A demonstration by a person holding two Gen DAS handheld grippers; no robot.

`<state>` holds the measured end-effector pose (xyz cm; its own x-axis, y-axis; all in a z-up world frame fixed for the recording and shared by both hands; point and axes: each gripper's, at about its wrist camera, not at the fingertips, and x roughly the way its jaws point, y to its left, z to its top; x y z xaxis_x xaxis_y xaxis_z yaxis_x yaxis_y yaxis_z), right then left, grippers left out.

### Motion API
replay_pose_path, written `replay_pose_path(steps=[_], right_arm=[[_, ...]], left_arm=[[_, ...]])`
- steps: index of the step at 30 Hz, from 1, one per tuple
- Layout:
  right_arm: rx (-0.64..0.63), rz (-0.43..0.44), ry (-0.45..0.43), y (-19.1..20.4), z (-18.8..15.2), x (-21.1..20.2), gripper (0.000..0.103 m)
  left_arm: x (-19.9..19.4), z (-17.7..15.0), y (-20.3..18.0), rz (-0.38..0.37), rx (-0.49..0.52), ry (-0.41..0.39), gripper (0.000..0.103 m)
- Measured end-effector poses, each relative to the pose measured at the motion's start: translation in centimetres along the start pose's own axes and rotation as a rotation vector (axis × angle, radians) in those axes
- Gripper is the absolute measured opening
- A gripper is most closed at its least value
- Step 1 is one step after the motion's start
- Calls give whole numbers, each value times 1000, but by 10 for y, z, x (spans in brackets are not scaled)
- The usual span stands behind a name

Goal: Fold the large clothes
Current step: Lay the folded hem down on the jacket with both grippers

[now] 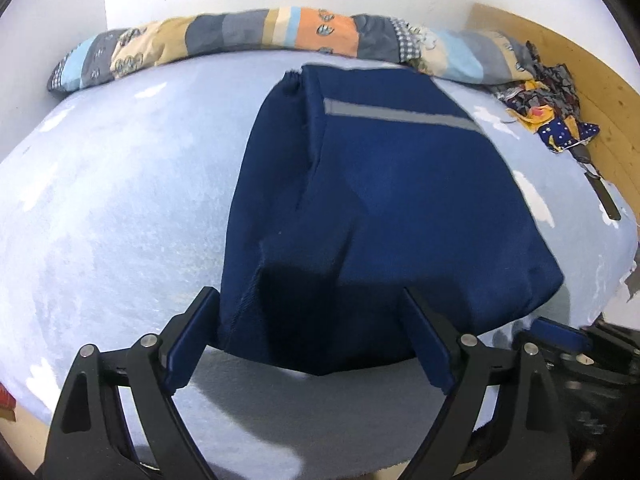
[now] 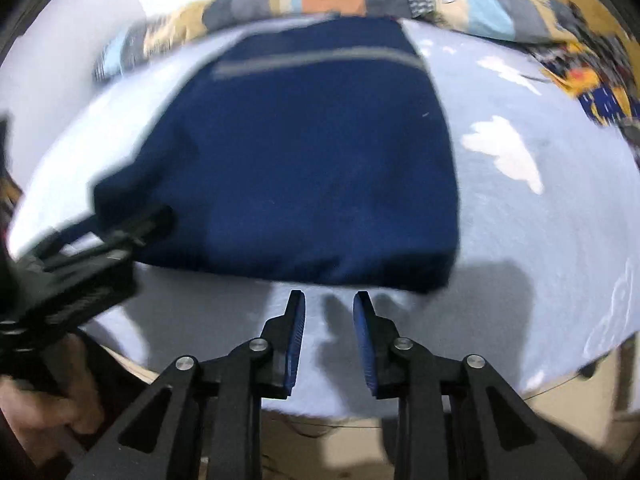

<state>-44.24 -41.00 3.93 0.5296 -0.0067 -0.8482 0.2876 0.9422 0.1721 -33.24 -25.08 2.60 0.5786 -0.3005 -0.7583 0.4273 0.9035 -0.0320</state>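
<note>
A navy garment (image 1: 372,200) lies folded on the bed (image 1: 120,200), its long axis running away toward the quilt (image 1: 248,36) at the wall. The left hand-held gripper (image 1: 312,308), spread wide, straddles the near hem, so it is nearer. The right hand-held gripper (image 2: 329,300), narrowly parted and empty, hovers just short of the same edge.

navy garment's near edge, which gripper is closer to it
Left. The left gripper has its open fingers straddling the navy garment at its near edge; the right gripper sits just short of that edge, empty.
</note>
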Motion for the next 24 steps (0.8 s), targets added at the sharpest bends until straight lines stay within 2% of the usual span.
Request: replay_pose_path(steps=[1,5,8,9,10,12,14,20,22,24], right_arm=[[21,-2,-18,-3,-3,-4,27],[59,-55,-205,-11,-2,-35,31],[17,-139,-359,-10,-8,-44,51],[7,-174,-371,-12,-13,-40,59],[28,-181,-364,-16,-14,-35,59],[60,-75,-342,-18,-14,-25,57],[36,-98,-341,-16,-15,-13,58],[45,-65,-259,-26,-7,34,56],[47,-56,-217,-28,-4,47,44],[55,-55,-180,-32,5,49,41]], left_arm=[[-4,0,-2,4,15,-9,90],[-27,1,-13,9,86,-90,90],[-47,-3,-19,12,130,-157,91],[-50,-4,-21,9,139,-166,91],[-53,-7,-23,4,152,-171,91],[-49,-9,-28,4,179,-168,91],[-40,-7,-33,26,198,-152,91],[-14,-7,-43,57,197,-103,91],[-9,-8,-44,63,190,-90,92],[-4,-8,-42,63,176,-74,93]])
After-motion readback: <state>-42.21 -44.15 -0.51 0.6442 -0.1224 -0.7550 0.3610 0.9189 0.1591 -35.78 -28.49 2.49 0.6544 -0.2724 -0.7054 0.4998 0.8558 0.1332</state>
